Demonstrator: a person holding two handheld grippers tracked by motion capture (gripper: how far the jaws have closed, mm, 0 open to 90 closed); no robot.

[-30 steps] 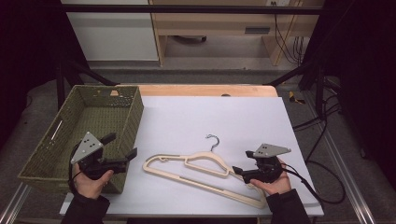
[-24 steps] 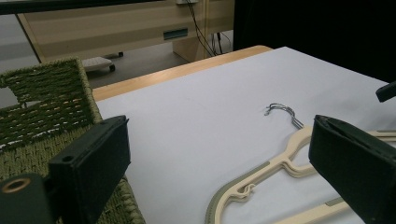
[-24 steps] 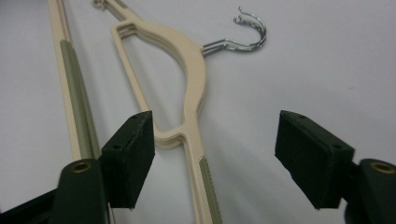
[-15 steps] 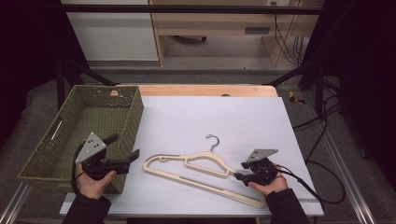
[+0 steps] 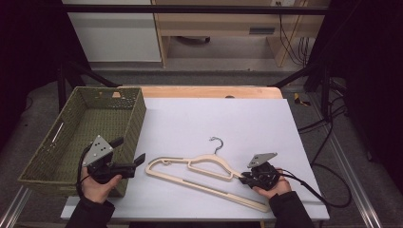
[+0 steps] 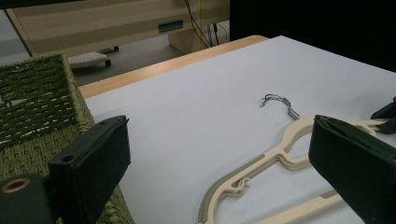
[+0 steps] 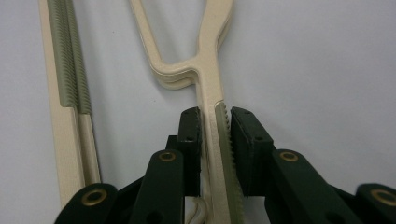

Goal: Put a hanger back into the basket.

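The hanger [image 5: 204,173] lies flat on the white desk [image 5: 228,118], a little to the right of the green basket [image 5: 81,137] and apart from it. It looks like light, stiff plastic, cream with greenish ribbed strips on its shoulders and bar (those strips should give better purchase than the smooth parts). It may in fact be two hangers stacked, judging by the doubled edges in the right gripper view, so a pinch on one arm could lift one and leave the other behind.

Its long axis runs from near the basket down towards the desk's front right; the metal hook [image 5: 216,142] points away from the person, towards the far edge.

The right tool [image 5: 247,179] has just been closing its jaws around the hanger's right shoulder arm [image 7: 215,135], which now sits between them, the pads at or very near contact on the ribbed strip. That is a fair place to grip, though so far from the middle that the free end will likely droop and swing.

The left tool [image 5: 141,159] hovers wide open and empty beside the basket's corner, facing the hanger's left end.
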